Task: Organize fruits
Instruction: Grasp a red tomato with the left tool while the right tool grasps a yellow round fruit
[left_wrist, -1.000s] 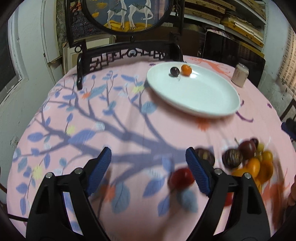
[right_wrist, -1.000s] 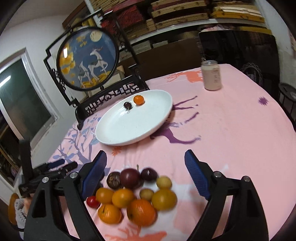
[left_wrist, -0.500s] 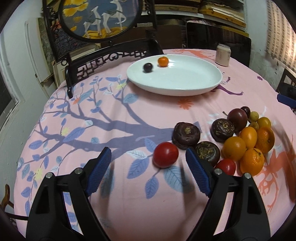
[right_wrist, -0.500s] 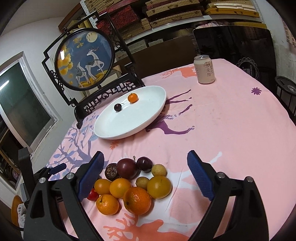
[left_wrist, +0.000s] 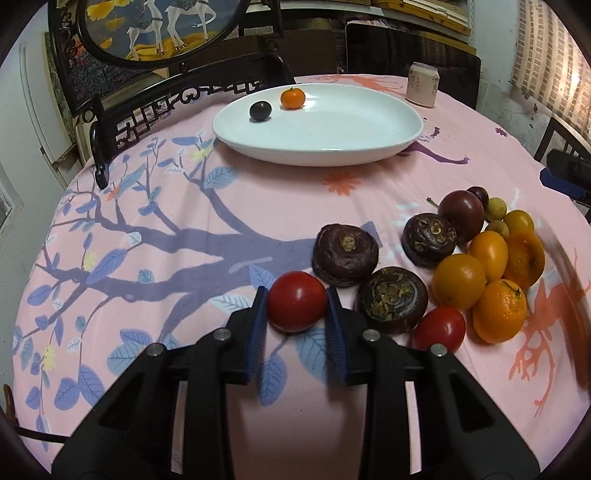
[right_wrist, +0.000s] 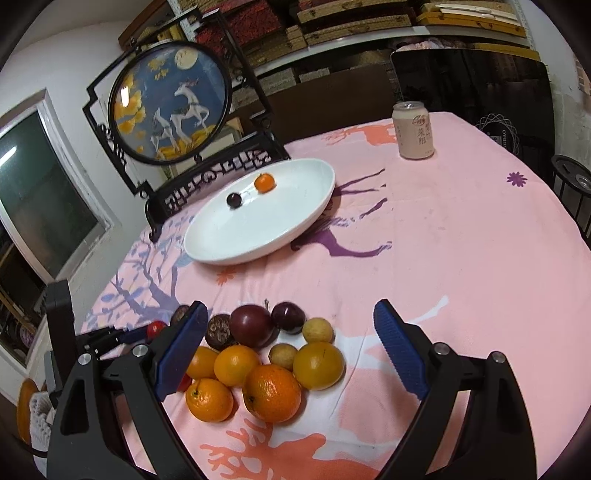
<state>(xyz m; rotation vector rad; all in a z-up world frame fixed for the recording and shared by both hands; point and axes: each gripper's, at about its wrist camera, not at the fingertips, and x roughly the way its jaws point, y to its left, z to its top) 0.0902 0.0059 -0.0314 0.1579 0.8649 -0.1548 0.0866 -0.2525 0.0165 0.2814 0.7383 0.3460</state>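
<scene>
While its blue pads have just been closing, the left gripper (left_wrist: 297, 301) now clamps a smooth, glossy red tomato (left_wrist: 297, 301) at the lower centre of the left wrist view, one pad pressed to each side of the fruit, which sits on the pink tablecloth (left_wrist: 147, 206) with its blue branch print. Just right of it lie three dark brown, flattened, wrinkled fruits (left_wrist: 345, 254), a second small tomato (left_wrist: 439, 328) and a cluster of oranges (left_wrist: 498, 310) at the right edge. In the upper centre, a white oval plate (left_wrist: 332, 125) holds one small dark round fruit (left_wrist: 260, 110) and one small orange fruit (left_wrist: 292, 98). In the right wrist view, the right gripper (right_wrist: 291, 350) hangs above the fruit pile with its fingers spread wide, gripping nothing; a pink can (right_wrist: 412, 130) stands upper right
</scene>
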